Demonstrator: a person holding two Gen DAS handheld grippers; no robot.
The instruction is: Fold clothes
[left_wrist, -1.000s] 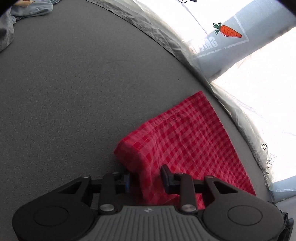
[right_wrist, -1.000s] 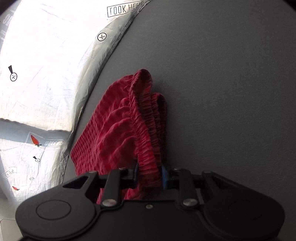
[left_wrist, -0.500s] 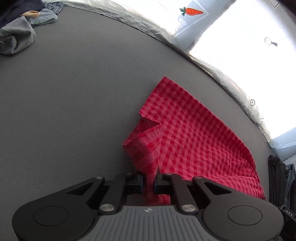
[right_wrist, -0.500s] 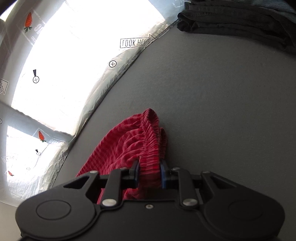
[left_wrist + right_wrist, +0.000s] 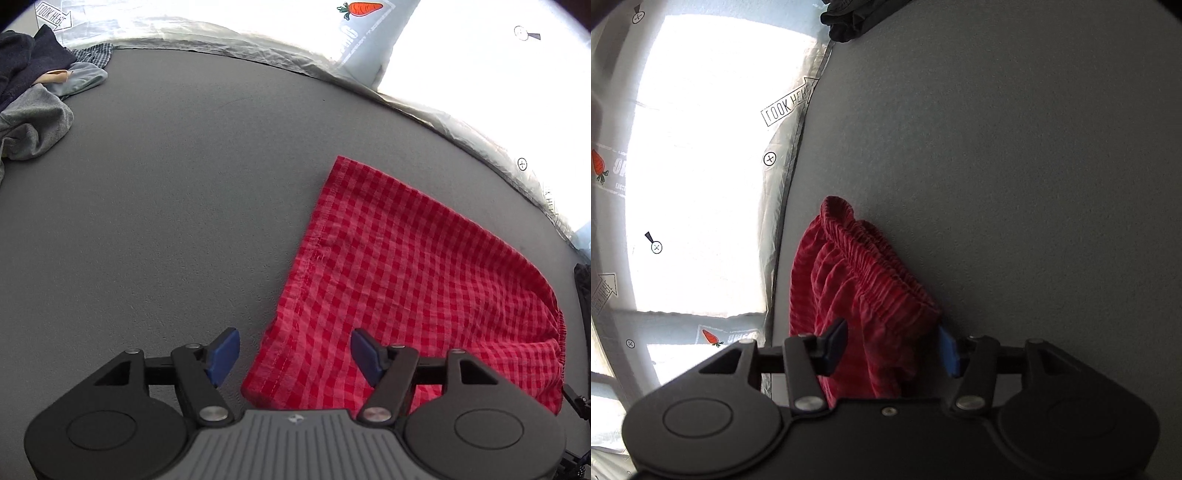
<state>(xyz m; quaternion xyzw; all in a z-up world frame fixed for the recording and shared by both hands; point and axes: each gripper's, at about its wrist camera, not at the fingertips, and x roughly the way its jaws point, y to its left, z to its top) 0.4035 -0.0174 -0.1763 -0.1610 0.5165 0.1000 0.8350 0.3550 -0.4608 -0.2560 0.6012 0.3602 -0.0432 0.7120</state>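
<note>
Red checked shorts [image 5: 413,273] lie folded flat on the grey table, their hem edge to the left and the gathered waistband at the right. My left gripper [image 5: 291,354] is open, its blue pads standing either side of the near hem corner, not holding it. In the right wrist view the elastic waistband of the shorts [image 5: 871,273] lies bunched on the table. My right gripper [image 5: 892,349] is open around the near end of the waistband, not clamped on it.
A heap of grey and dark clothes [image 5: 33,103] lies at the far left of the table. A dark folded garment [image 5: 849,18] sits at the far edge. Crinkled plastic sheeting with carrot prints [image 5: 362,22] borders the table [image 5: 166,184].
Both grippers were shut on the shorts and have opened, letting go. The shorts now lie flatter on the table, spread out in the left wrist view.
</note>
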